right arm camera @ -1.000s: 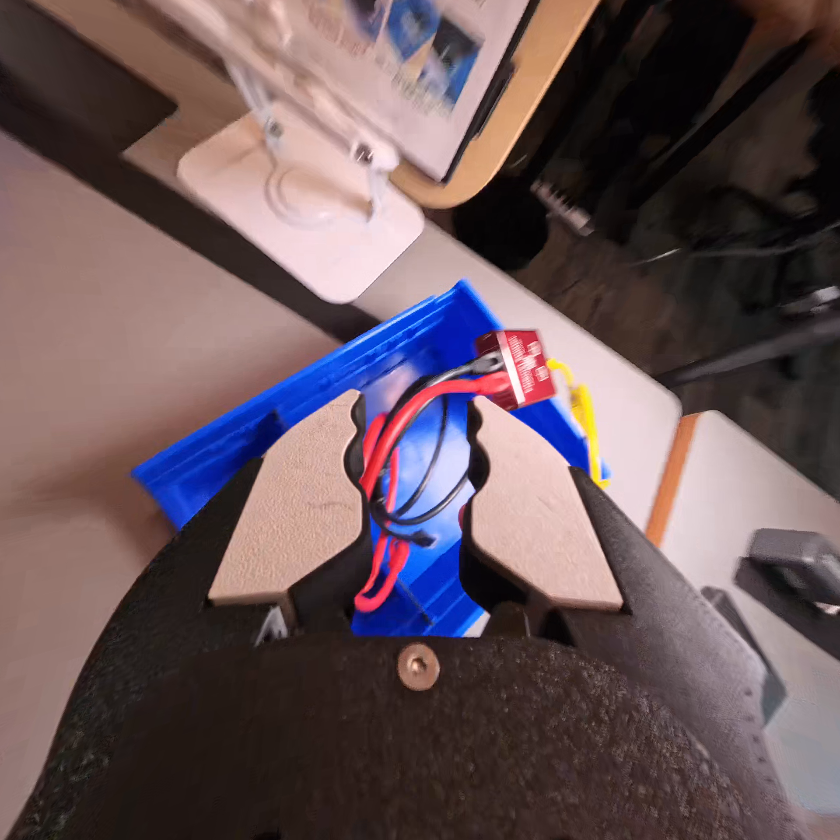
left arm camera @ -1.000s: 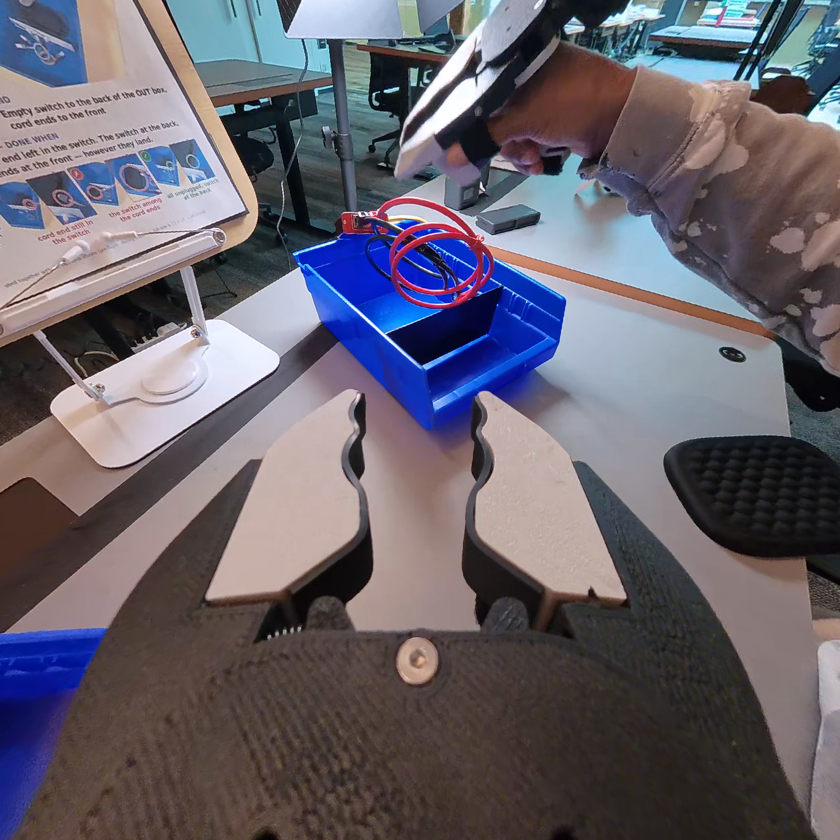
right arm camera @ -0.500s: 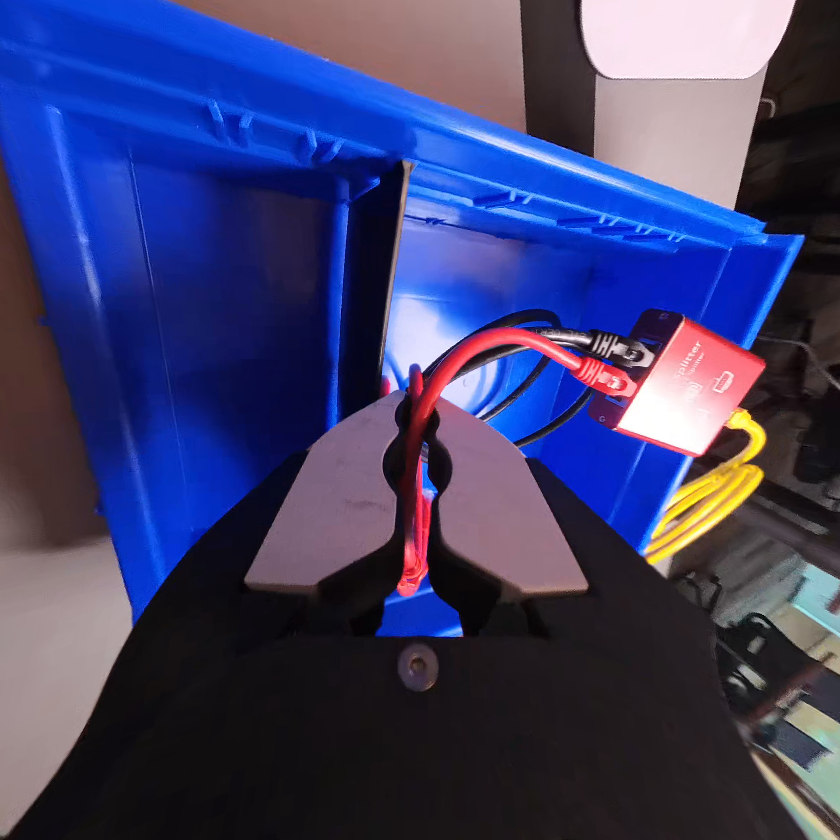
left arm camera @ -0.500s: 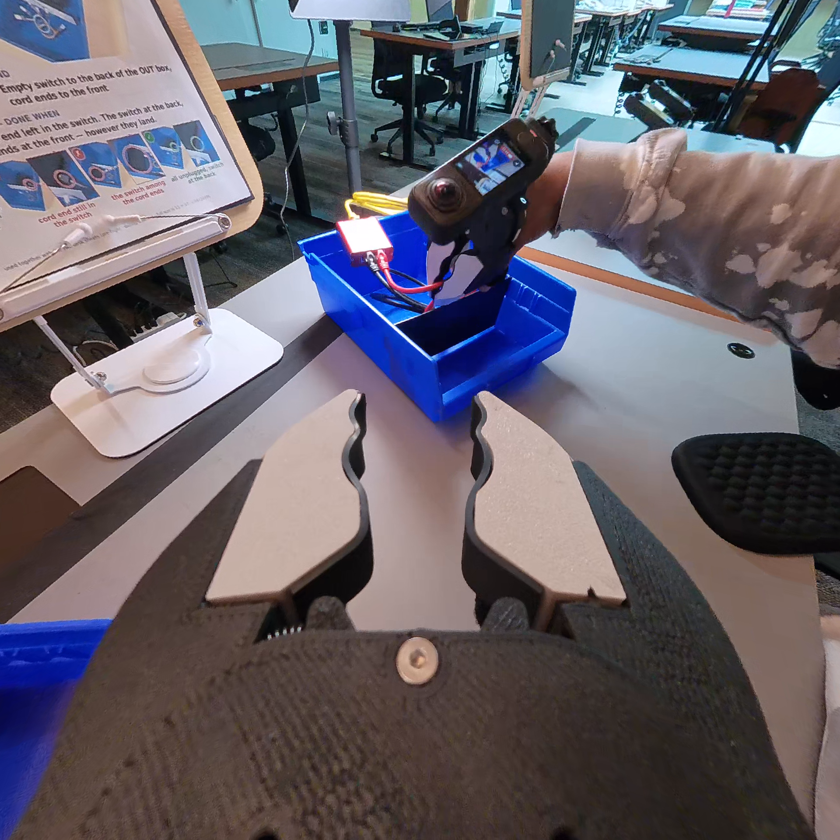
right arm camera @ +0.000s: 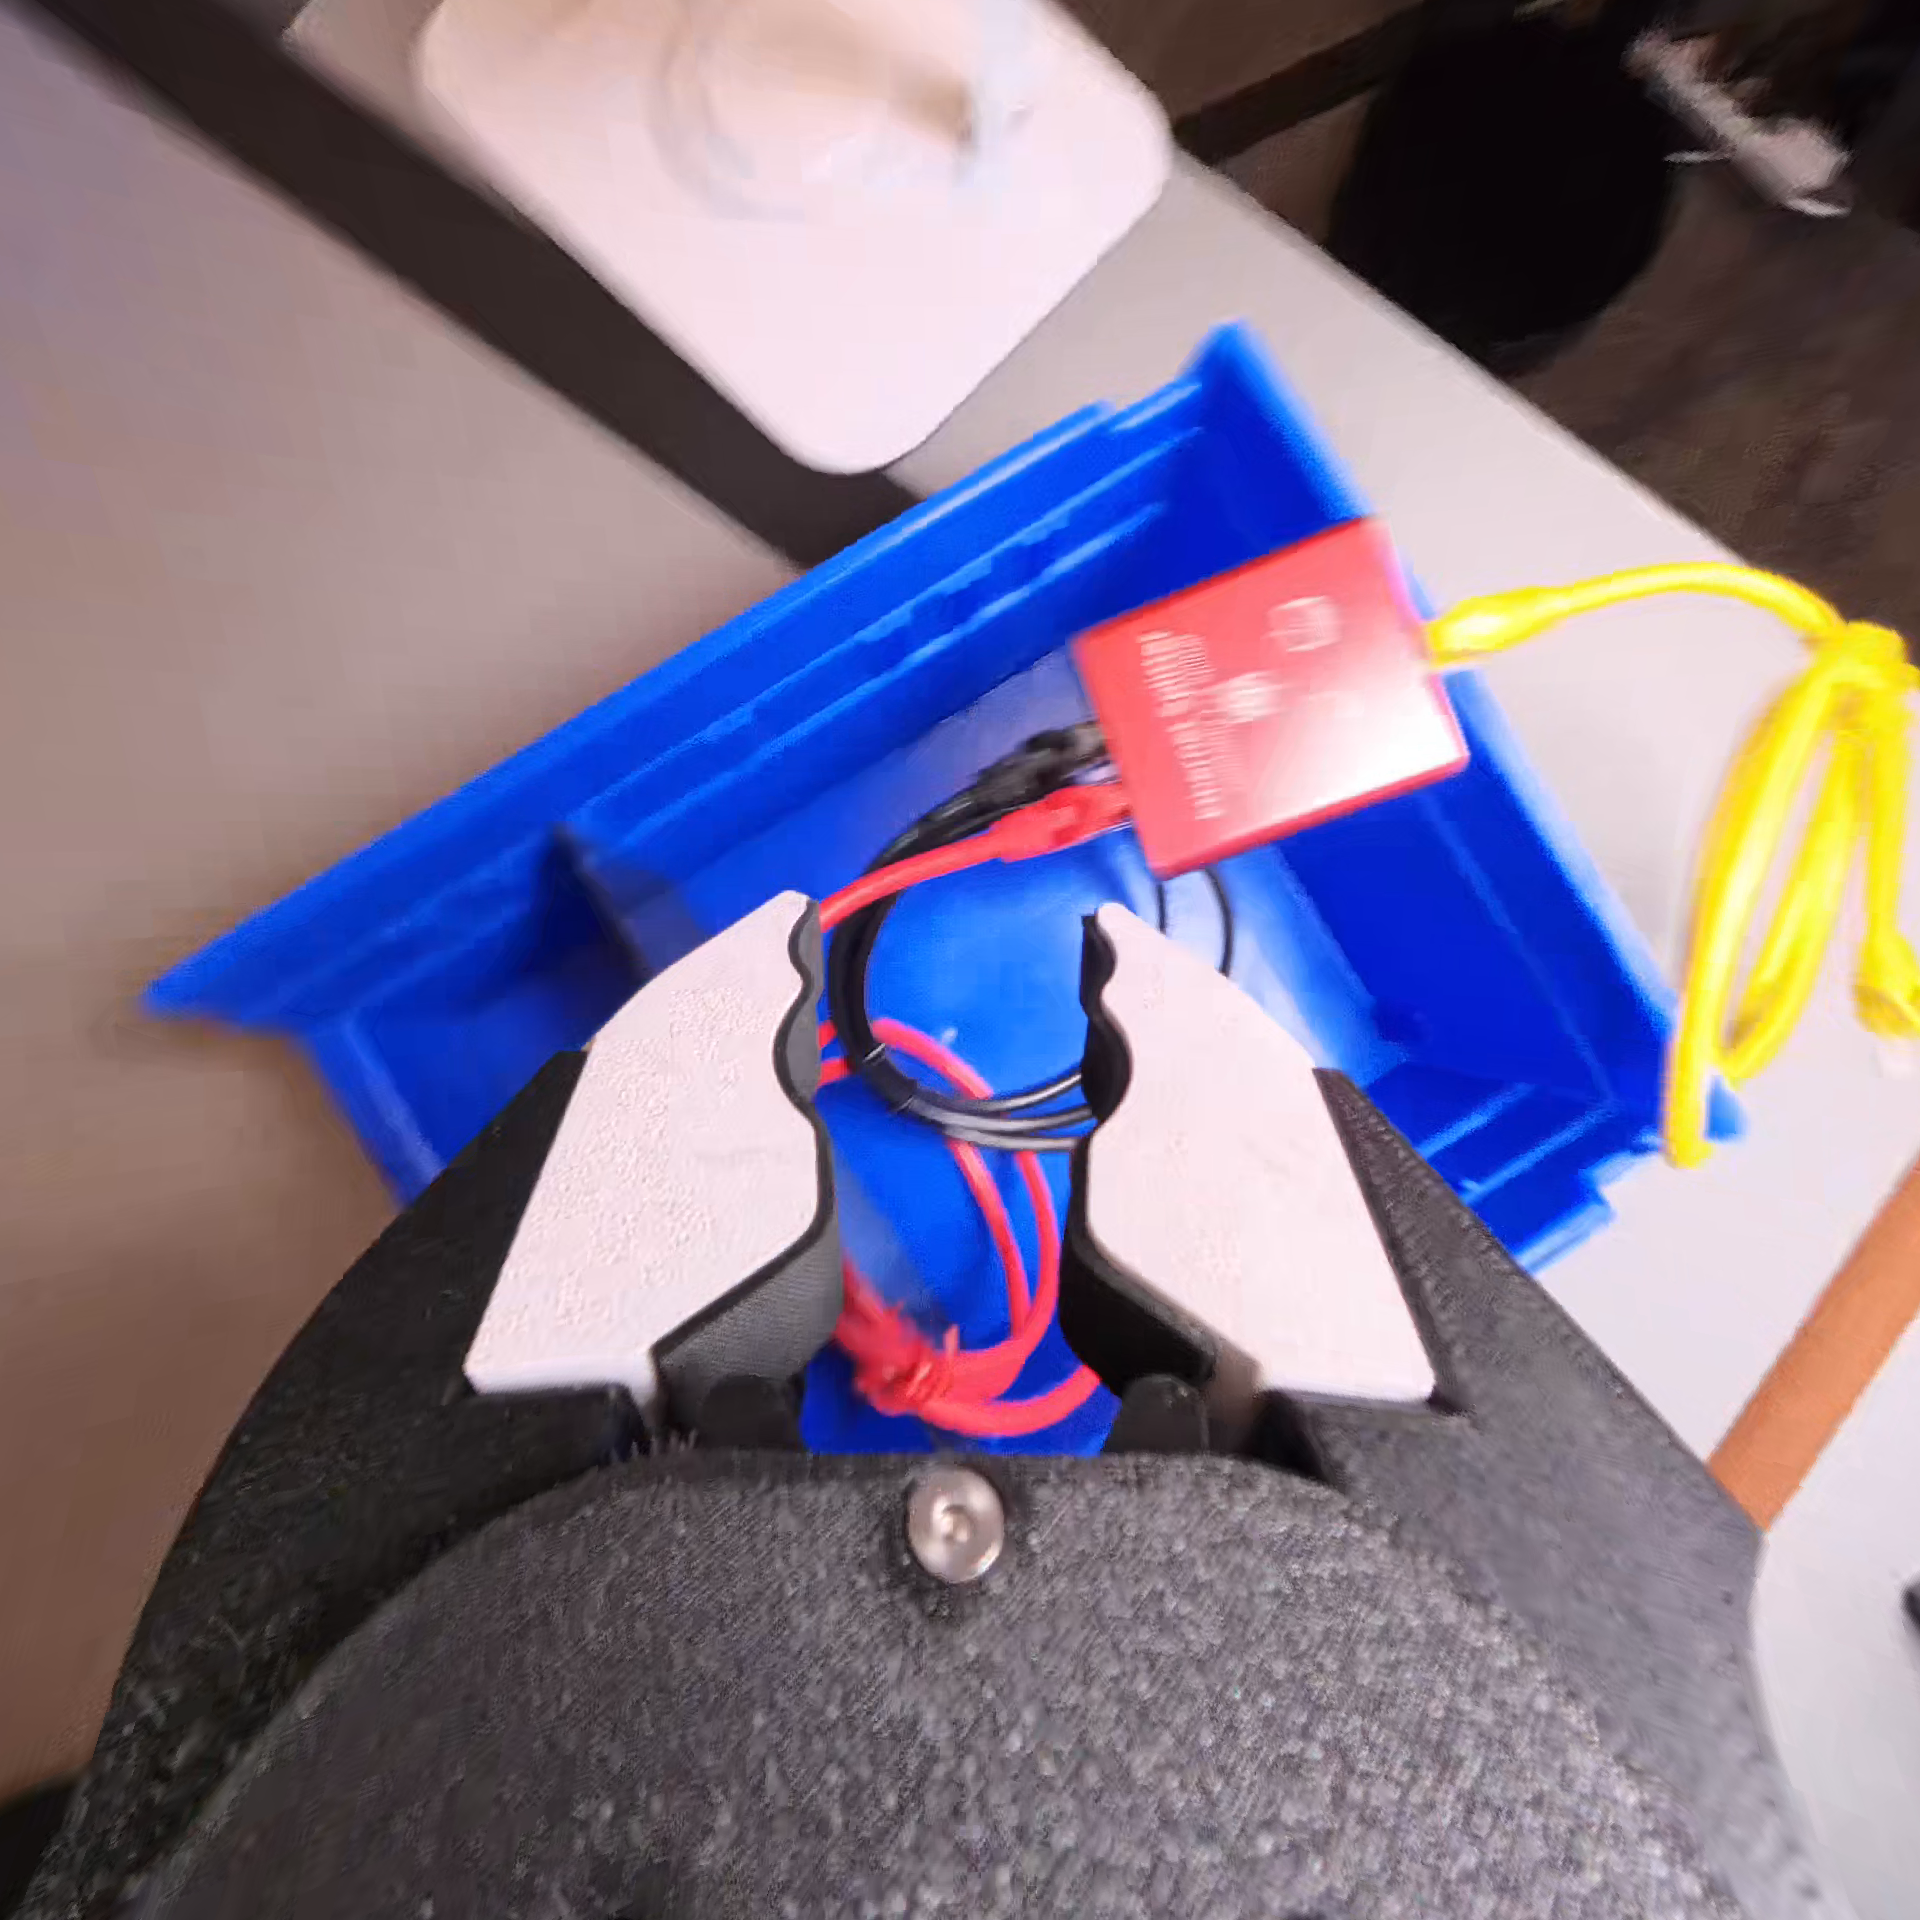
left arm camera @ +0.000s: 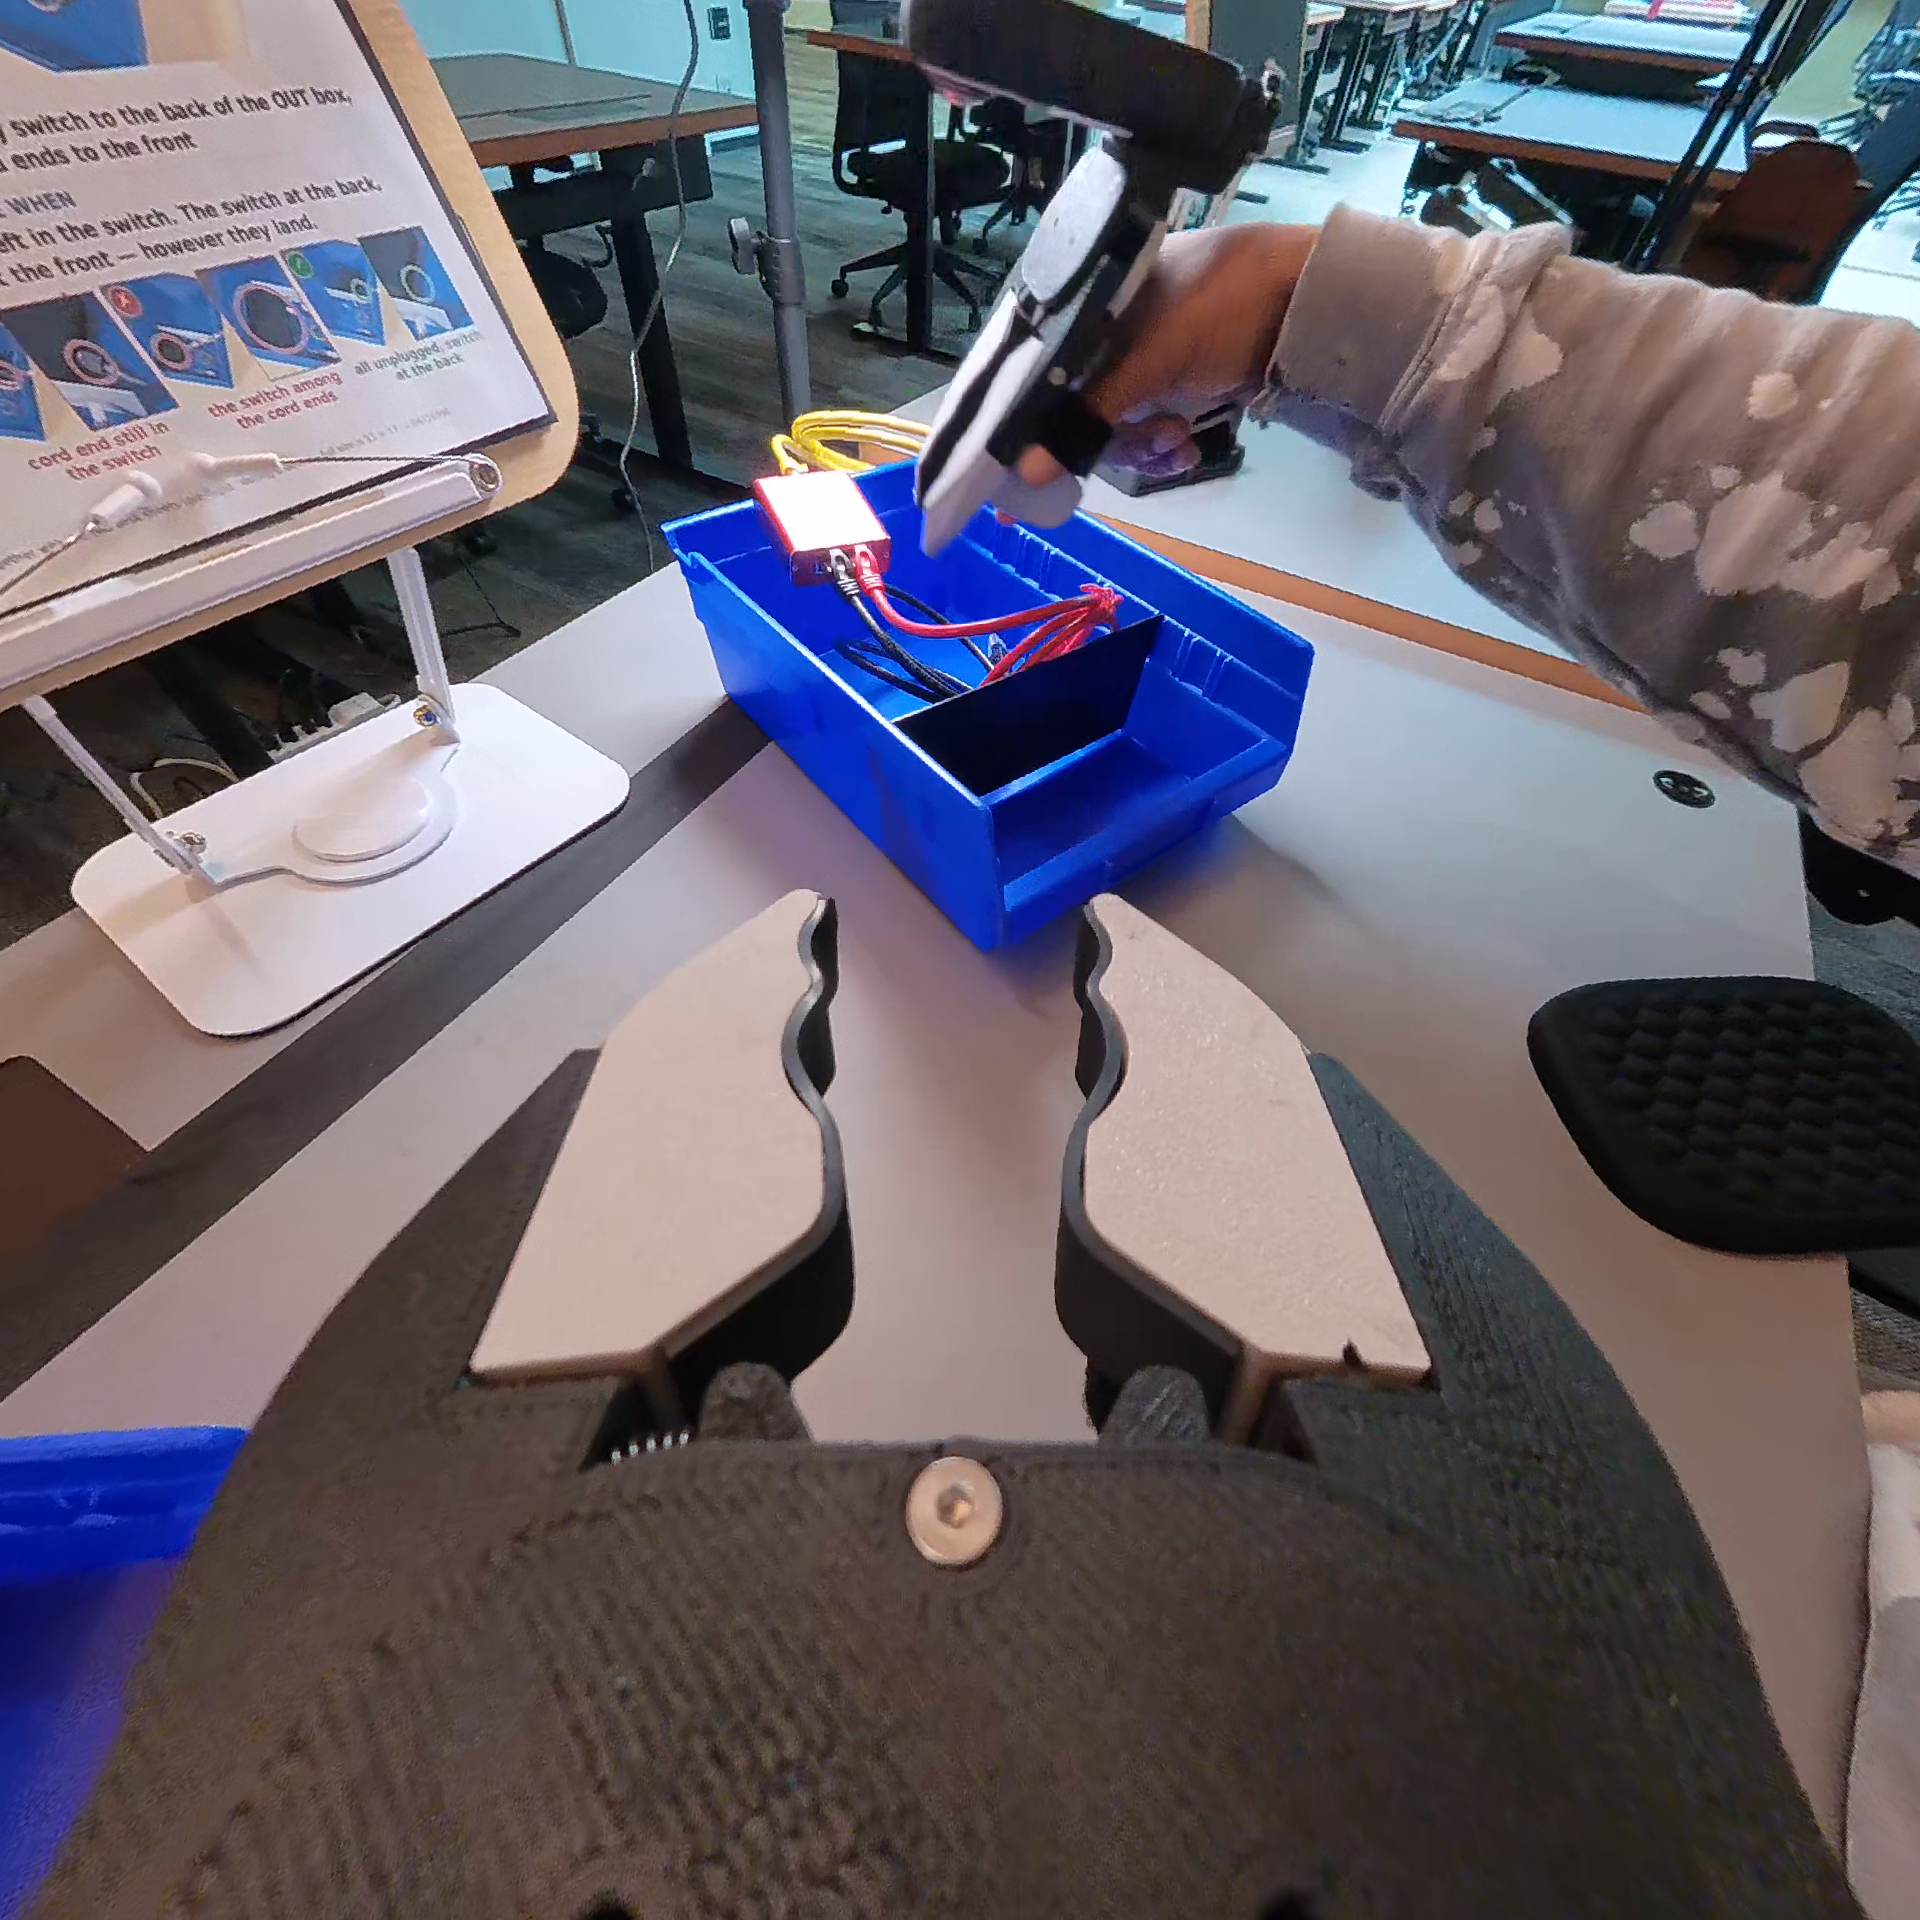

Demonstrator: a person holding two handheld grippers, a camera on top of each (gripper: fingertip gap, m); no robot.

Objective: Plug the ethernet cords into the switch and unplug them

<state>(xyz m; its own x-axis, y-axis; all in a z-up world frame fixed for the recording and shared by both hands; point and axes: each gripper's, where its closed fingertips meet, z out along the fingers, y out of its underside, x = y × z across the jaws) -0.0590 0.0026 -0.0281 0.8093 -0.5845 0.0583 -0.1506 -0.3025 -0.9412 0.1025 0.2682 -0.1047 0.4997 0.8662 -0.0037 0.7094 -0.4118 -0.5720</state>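
Flat red metal switch (left arm camera: 821, 523) tilts on blue plastic bin's (left arm camera: 940, 831) rim, ports facing inward; three cords plugged, red (right arm camera: 935, 868), black (right arm camera: 997, 1117), yellow (right arm camera: 1756, 831); both hand-held grippers, left (left arm camera: 951, 1023) and right (right arm camera: 945, 1023), gape empty.

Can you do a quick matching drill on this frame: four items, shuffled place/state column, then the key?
Items:
1. red switch
2. yellow cord
3. red cord
4. right tool

States:
A. open, above the blue bin, holding nothing
B. hangs outside the bin, over its wall
C. perched at the bin's rim, cords plugged in
D. plugged into the switch, rest coiled inside the bin

Pairs: 1-C, 2-B, 3-D, 4-A
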